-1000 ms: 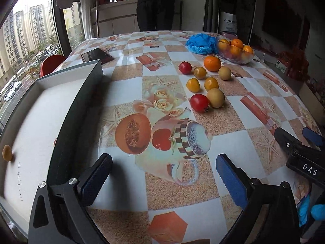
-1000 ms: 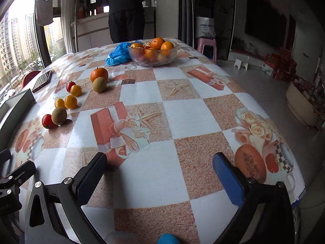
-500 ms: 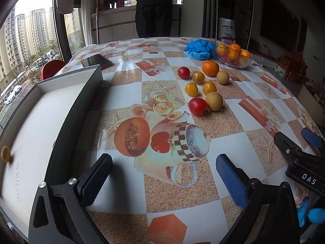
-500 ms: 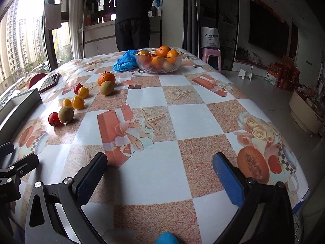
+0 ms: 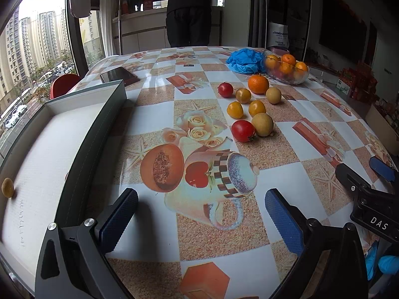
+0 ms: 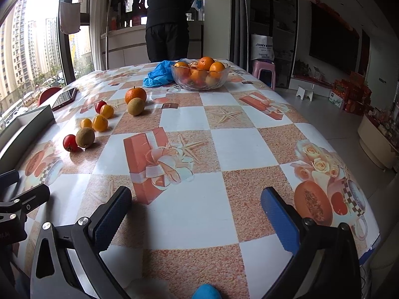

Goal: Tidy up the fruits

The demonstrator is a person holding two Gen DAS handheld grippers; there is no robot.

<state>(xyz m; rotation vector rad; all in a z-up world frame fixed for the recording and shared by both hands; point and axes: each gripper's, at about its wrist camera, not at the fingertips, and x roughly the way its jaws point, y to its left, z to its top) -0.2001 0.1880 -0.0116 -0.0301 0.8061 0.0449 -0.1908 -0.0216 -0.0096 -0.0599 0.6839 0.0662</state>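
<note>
Several loose fruits lie mid-table: a red tomato (image 5: 242, 130) beside a brown kiwi (image 5: 262, 124), yellow tomatoes (image 5: 235, 110), a second red tomato (image 5: 225, 89), an orange (image 5: 258, 84) and another kiwi (image 5: 273, 95). The same cluster shows in the right wrist view, with the tomato (image 6: 69, 142), kiwi (image 6: 85, 137) and orange (image 6: 135, 95). A grey box (image 5: 84, 154) with a white floor stands at the left and holds one small brown fruit (image 5: 7, 187). My left gripper (image 5: 199, 211) is open and empty, well short of the fruits. My right gripper (image 6: 197, 211) is open and empty over bare tablecloth.
A glass bowl of oranges (image 6: 199, 74) stands at the far side beside a blue plastic bag (image 6: 159, 73). A phone (image 5: 118, 74) lies behind the box. A person (image 6: 167, 20) stands beyond the table. The table's right edge (image 6: 374, 224) drops to the floor.
Both cameras have tilted up slightly, showing more of the room. The fruits and the box have not moved. Both grippers stay open.
</note>
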